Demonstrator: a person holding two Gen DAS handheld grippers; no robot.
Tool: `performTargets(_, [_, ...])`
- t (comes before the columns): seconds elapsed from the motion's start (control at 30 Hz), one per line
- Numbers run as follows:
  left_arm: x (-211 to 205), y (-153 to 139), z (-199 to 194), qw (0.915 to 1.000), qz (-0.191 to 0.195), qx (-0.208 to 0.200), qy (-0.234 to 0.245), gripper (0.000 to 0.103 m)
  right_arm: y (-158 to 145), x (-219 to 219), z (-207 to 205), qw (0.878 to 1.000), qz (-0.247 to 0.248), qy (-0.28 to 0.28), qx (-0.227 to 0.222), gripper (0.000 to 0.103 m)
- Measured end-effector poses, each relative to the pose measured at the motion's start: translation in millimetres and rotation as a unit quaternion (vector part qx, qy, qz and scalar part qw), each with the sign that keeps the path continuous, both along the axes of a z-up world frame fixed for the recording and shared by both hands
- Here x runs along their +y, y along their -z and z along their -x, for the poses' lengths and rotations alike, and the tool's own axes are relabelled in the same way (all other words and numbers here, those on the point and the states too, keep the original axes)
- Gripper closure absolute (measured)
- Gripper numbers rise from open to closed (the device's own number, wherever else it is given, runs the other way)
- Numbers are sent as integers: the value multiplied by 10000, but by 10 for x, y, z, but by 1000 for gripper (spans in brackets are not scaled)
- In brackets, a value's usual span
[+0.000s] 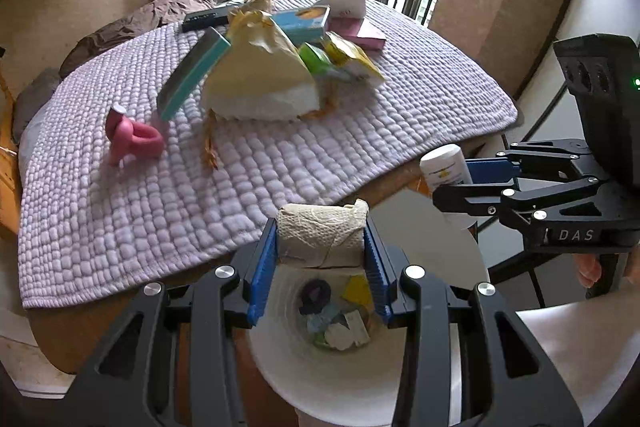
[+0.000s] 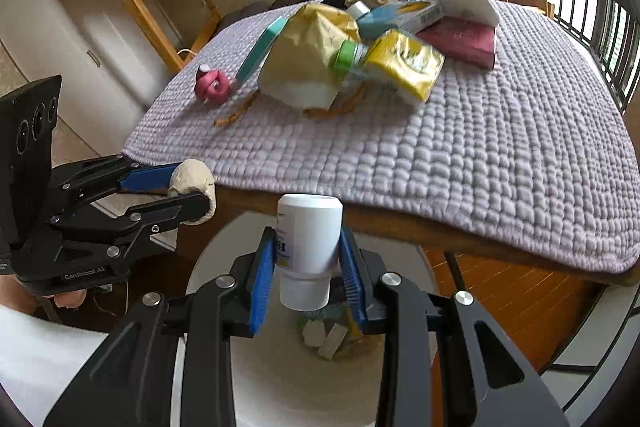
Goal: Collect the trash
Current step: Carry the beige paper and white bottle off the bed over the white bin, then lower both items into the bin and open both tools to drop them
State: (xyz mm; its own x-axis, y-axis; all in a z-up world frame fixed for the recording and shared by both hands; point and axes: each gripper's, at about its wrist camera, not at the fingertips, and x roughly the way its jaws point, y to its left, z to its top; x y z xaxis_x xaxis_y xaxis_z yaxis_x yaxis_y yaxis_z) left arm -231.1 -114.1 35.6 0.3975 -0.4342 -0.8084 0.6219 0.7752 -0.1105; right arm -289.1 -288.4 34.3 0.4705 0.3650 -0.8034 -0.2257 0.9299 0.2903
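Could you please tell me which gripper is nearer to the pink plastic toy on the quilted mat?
Left. The left gripper is nearer the pink plastic toy; the right gripper is farther away.

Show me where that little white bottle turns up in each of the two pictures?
Left wrist view: the white bottle sits at the right edge, pinched in the right gripper that reaches in from the side.
Right wrist view: the bottle is low in the centre, clamped between the blue fingers, above the white bin.
Shared landmark: the pink toy on the lilac quilt.
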Motion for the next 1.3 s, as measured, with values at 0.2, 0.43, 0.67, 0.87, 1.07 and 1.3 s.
performTargets(0.2, [-32, 84, 124, 9997, -76, 149, 194, 60, 89, 60, 74, 9998, -26, -70, 176, 71])
performTargets(0.43, [-53, 253, 228, 9987, -188, 357, 309, 60, 256, 95, 116, 9991, -32, -117, 418, 71])
performTargets(0.67, [-46, 440, 273, 9973, -364, 527, 368, 60, 408, 126, 134, 9979, 60, -206, 612, 71])
performTargets(0.87, [-71, 595, 270, 9958, -519, 648, 398, 60, 560, 143, 131, 9966, 98, -232, 782, 71])
performTargets(1.07, [-88, 735, 261, 9942, -680, 729, 404, 60, 692, 193, 129, 9955, 206, -273, 887, 71])
performTargets(1.3, [-109, 885, 276, 9919, -908, 781, 417, 60, 807, 288, 129, 9943, 385, -345, 930, 71])
